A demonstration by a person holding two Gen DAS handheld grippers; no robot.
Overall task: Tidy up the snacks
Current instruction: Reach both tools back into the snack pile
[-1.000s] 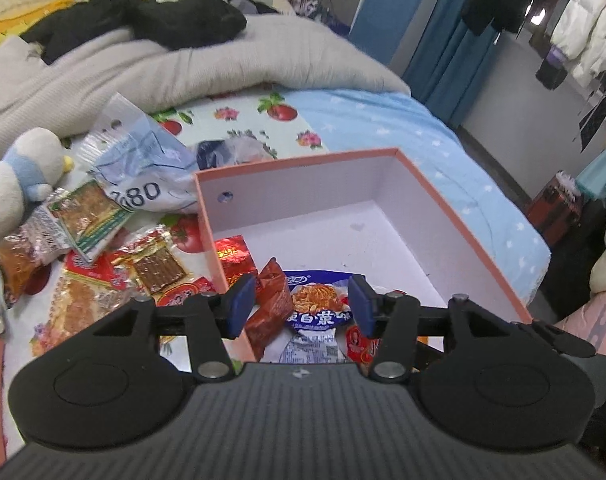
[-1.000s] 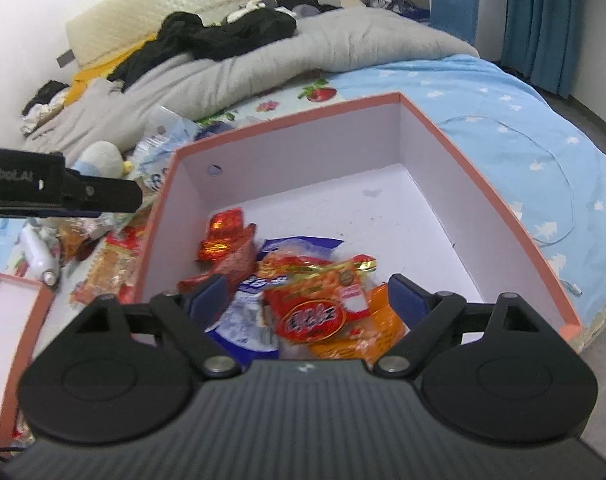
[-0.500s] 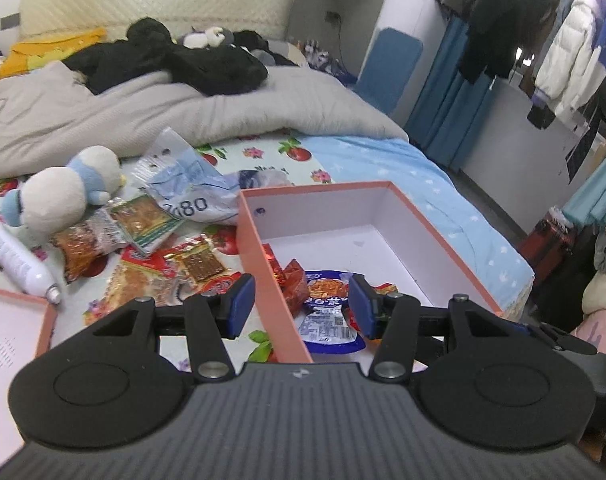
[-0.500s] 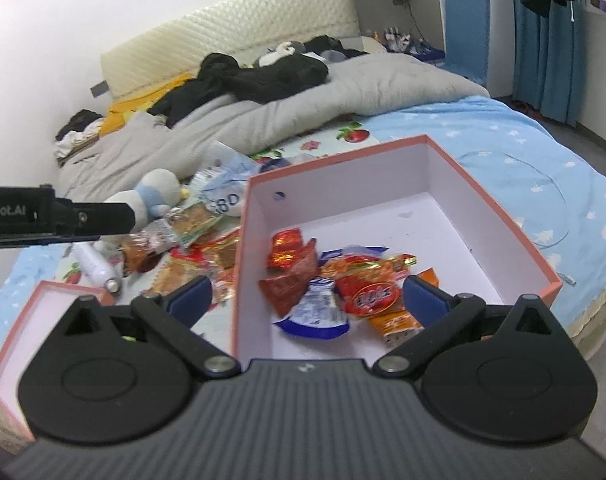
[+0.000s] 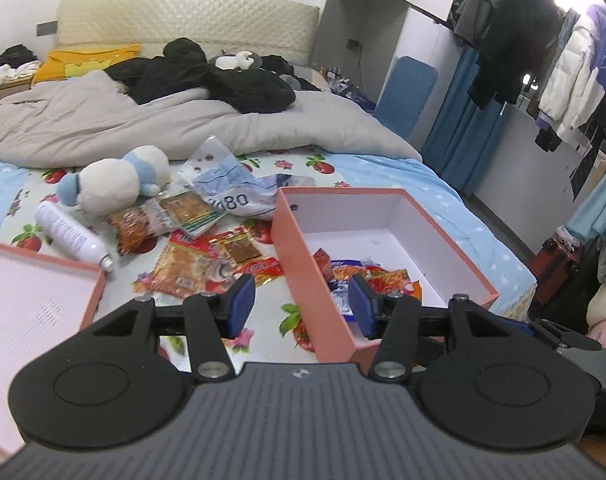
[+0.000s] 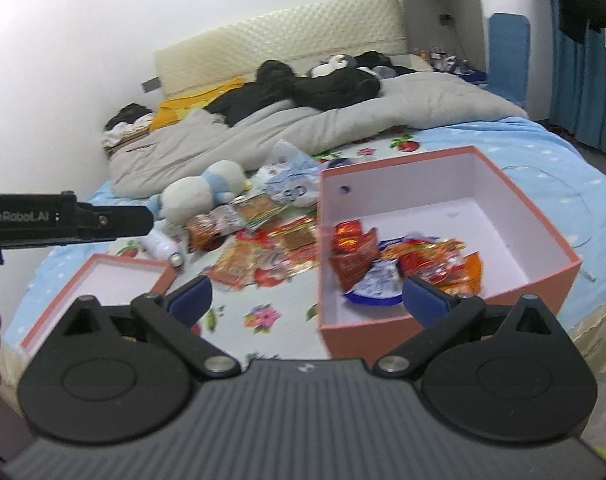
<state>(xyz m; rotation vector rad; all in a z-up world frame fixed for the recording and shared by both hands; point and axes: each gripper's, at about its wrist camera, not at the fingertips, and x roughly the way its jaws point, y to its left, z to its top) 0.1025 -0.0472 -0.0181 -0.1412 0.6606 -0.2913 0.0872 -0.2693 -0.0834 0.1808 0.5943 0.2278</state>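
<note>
A pink box [image 5: 303,248] [image 6: 543,216] with white inside stands on the bed, and several snack packets [image 5: 367,276] [image 6: 403,260] lie in its near corner. More loose packets [image 5: 195,256] [image 6: 259,256] are spread on the flowered sheet to its left. My left gripper [image 5: 301,304] hangs open and empty above the box's near left wall. My right gripper [image 6: 307,296] is wide open with nothing between its fingers, held back from the box's near edge. The left gripper's body [image 6: 63,220] shows at the left of the right wrist view.
The box lid [image 5: 31,292] [image 6: 103,280] lies upturned at the near left. A white bottle [image 5: 69,236], a plush toy [image 5: 115,180] and a crumpled plastic bag [image 5: 231,188] lie beyond the packets. A grey duvet [image 5: 183,120] with black clothes covers the bed's far half.
Both grippers have pulled back and up from the box, so more of the bed and the lid shows. The right gripper's jaws have spread wider, leaving a red packet in the box.
</note>
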